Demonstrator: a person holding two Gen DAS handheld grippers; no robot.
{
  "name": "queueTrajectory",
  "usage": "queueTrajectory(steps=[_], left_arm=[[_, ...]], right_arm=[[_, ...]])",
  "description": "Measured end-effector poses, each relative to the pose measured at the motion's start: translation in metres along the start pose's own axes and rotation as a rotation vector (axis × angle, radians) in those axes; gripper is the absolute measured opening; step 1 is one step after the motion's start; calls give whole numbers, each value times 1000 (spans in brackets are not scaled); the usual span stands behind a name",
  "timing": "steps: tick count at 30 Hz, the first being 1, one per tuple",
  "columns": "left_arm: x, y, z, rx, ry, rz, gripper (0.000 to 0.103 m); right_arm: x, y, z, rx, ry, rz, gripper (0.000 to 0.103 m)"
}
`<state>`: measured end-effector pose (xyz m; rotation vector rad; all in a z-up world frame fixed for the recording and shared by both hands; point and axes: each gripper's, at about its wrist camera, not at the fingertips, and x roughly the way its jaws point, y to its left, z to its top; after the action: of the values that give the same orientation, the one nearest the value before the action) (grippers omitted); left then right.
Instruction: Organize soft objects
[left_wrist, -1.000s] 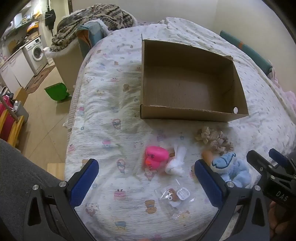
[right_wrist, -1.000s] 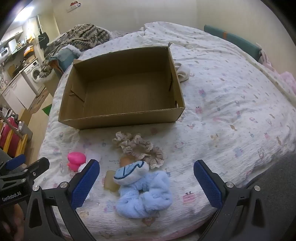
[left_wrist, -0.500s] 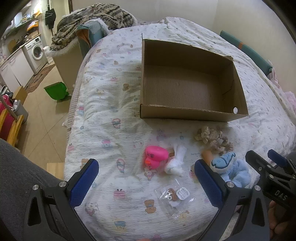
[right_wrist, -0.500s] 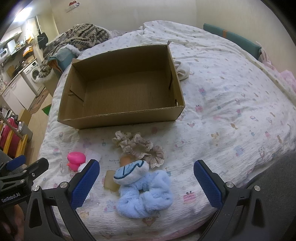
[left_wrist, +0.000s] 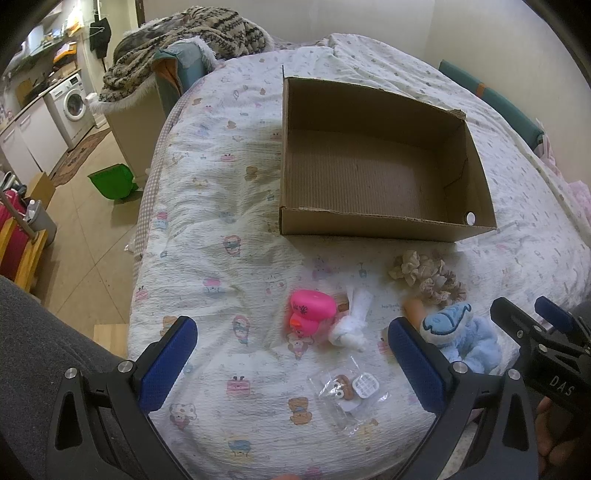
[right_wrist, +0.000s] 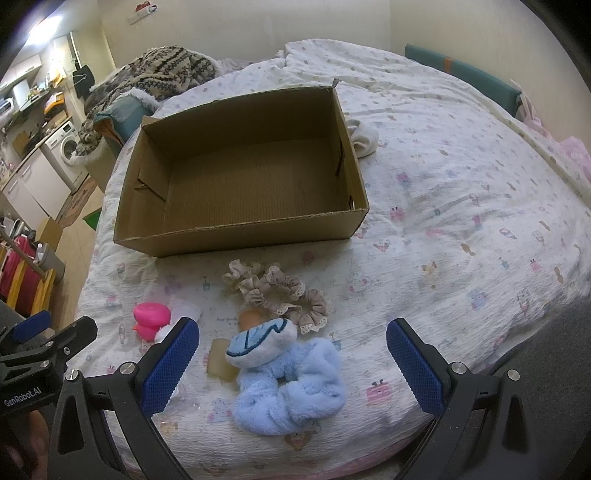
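Bed (right_wrist: 461, 192) under a white cartoon-print cover, filling most of both views. Open cardboard box (right_wrist: 243, 184) resting on it, nothing inside. Left gripper (left_wrist: 291, 350) and right gripper (right_wrist: 293, 354) both spread wide, holding nothing, hovering over the near edge. Fluffy blue scrunchie (right_wrist: 295, 387) with a white-and-blue plush piece on top, lying between the right gripper's fingers. Beige lace-trimmed scrunchies (right_wrist: 280, 291) just beyond, short of the box. Pink rubber duck (left_wrist: 310, 312) and knotted white cloth (left_wrist: 352, 321) side by side between the left gripper's fingers. Small clear packet (left_wrist: 347, 391) nearer the camera, contents hard to read. Orange thing (right_wrist: 249, 317) and tan square partly hidden under the plush; cannot tell what.
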<state>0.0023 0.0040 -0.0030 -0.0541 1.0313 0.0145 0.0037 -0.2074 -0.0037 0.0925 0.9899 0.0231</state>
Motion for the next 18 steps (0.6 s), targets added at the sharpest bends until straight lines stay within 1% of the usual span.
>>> queueTrajectory(steps=[18], left_arm=[[0,0,0,-1,1,2,103]], right_arm=[[0,0,0,1,4,1,103]])
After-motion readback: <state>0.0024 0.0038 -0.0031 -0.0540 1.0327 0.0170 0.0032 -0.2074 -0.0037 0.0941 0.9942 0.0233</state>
